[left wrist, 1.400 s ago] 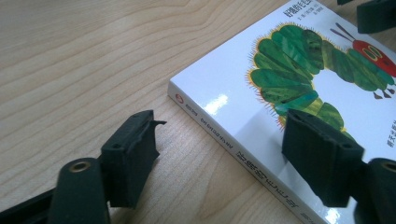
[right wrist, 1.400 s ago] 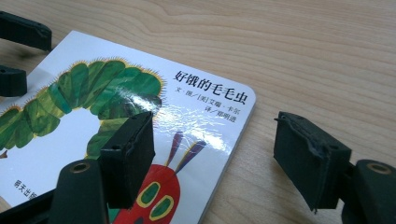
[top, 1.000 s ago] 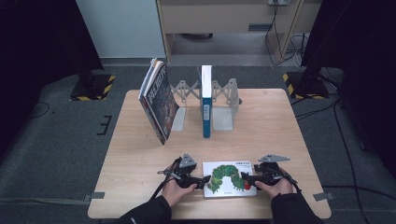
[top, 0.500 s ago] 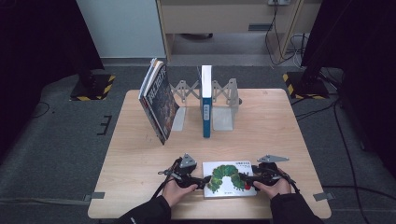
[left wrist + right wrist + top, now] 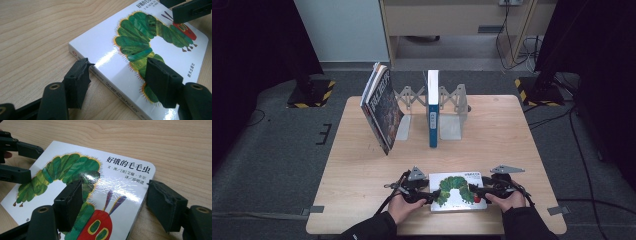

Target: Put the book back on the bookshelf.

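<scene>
A white board book (image 5: 457, 192) with a green caterpillar on its cover lies flat near the table's front edge. My left gripper (image 5: 430, 194) is at its left side. In the left gripper view the left gripper (image 5: 117, 62) straddles the spine of the book (image 5: 107, 42): one pad (image 5: 77, 80) touches the spine's corner and the other hovers over the cover. Its jaws have just been closing, with the book's edge between them. My right gripper (image 5: 476, 192) is at the right side. Seen from its own camera, the right gripper (image 5: 115, 183) stands open astride the right edge of the book (image 5: 75, 165).
At the back of the wooden table (image 5: 512, 135) a metal book rack (image 5: 452, 117) holds a blue book (image 5: 432, 107) upright. Dark books (image 5: 382, 107) lean to its left. Grey floor surrounds the table.
The left gripper has shifted very slightly at the book's left edge. The book and the right gripper are where they were.
</scene>
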Demonstrator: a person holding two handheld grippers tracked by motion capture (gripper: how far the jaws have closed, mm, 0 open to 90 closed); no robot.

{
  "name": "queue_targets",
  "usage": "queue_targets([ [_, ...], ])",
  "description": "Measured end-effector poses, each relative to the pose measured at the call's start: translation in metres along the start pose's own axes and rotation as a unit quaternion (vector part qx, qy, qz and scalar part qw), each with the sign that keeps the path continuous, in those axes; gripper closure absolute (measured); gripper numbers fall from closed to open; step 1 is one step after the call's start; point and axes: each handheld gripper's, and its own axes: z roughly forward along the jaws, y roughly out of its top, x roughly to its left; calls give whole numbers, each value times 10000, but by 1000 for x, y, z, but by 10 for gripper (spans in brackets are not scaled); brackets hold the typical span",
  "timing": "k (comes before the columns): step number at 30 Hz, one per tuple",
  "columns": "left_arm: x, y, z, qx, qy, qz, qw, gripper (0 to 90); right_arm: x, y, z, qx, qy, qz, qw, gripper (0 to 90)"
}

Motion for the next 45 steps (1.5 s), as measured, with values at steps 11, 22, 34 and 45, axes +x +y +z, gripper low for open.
queue_targets([
  [11,-2,0,1,6,-8,23,10000,300,1,3,-4,-121,46,28,9999,293],
  [22,0,2,0,-4,31,92,10000,287,-1,13,1,-335,87,58,9994,295],
  [34,-2,-1,-5,111,111,125,9998,313,-8,5,8,71,-32,157,9998,333],
  [45,-3,-2,-2,131,-9,53,9999,297,-6,5,3,-119,147,312,9993,336],
])
